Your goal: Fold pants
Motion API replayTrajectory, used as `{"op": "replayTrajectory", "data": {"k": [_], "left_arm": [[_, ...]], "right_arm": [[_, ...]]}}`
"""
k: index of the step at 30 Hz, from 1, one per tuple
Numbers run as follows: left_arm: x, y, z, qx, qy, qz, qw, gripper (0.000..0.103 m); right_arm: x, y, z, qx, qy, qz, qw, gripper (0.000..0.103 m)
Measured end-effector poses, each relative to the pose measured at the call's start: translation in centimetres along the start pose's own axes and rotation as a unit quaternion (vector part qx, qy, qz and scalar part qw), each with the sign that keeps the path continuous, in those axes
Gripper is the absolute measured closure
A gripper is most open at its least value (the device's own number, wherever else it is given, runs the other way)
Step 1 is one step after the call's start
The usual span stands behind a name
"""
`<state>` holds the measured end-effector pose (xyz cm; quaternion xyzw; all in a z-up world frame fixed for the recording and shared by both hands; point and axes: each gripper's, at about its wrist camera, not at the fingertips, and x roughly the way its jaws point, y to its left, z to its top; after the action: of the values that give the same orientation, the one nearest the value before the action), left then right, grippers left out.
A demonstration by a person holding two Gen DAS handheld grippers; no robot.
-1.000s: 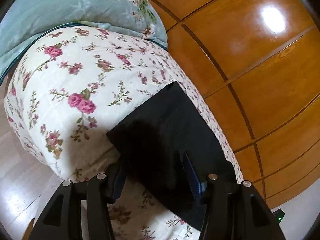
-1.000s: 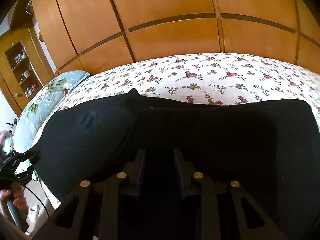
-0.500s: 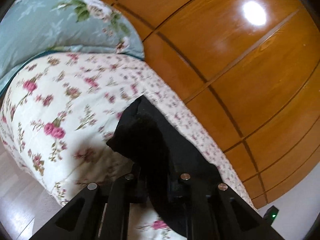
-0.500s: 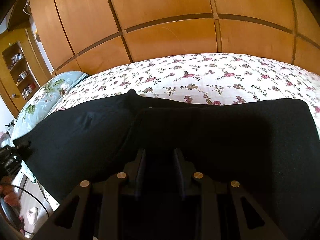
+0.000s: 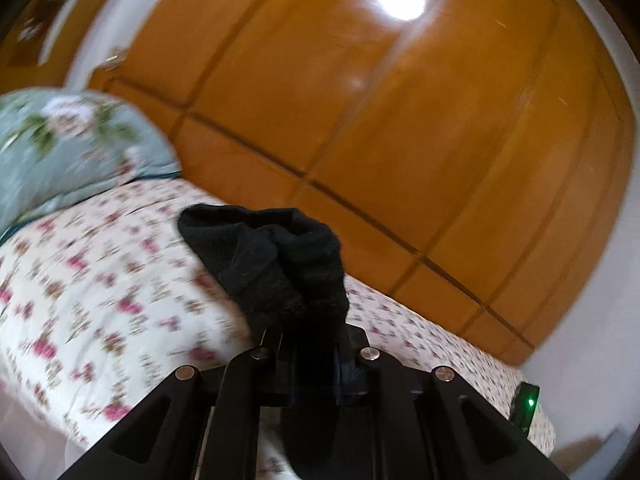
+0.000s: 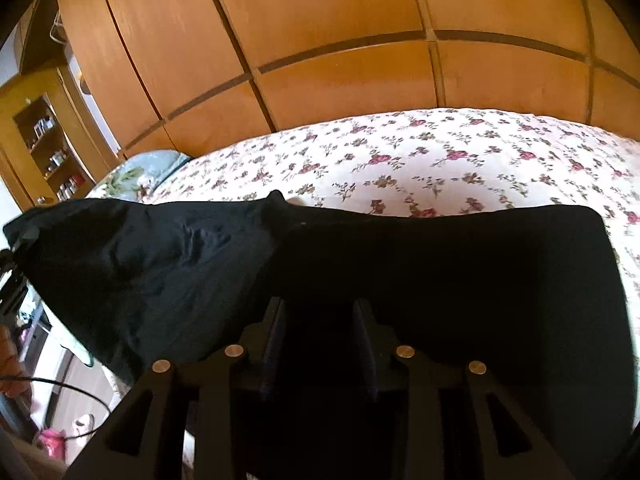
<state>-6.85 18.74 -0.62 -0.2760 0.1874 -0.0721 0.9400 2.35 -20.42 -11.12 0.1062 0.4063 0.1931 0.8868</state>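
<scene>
Left hand-held gripper [image 5: 310, 332] pinches a bunched end of the black pants [image 6: 400, 264], lifted off the bed [image 6: 440, 152] | right hand-held gripper [image 6: 320, 312] sits narrow over the pants, grip unclear | soft, floppy, light | hold corners or hems

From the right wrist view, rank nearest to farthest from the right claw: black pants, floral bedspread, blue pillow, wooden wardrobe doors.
1. black pants, under the right claw.
2. floral bedspread, beyond them.
3. blue pillow, far left.
4. wooden wardrobe doors, behind the bed.
</scene>
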Motion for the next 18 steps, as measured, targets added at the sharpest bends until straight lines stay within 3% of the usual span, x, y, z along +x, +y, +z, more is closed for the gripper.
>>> {"op": "replayTrajectory", "data": {"k": [5, 10, 18], "left_arm": [[1.8, -6.5, 0.3, 0.108, 0.028, -0.06, 0.992, 0.092], [3.9, -13.1, -1.8, 0.207, 0.08, -0.139, 0.9651, 0.092], [8.2, -18.7, -8.0, 0.241, 0.186, -0.215, 0.9281, 0.091]], "right_arm": [[-2.3, -2.5, -0.6, 0.037, -0.003, 0.009, 0.999, 0.06], [-5.4, -5.1, -1.3, 0.066, -0.041, 0.005, 0.997, 0.06], [-8.4, -9.2, -1.3, 0.128, -0.082, 0.014, 0.988, 0.057]]}}
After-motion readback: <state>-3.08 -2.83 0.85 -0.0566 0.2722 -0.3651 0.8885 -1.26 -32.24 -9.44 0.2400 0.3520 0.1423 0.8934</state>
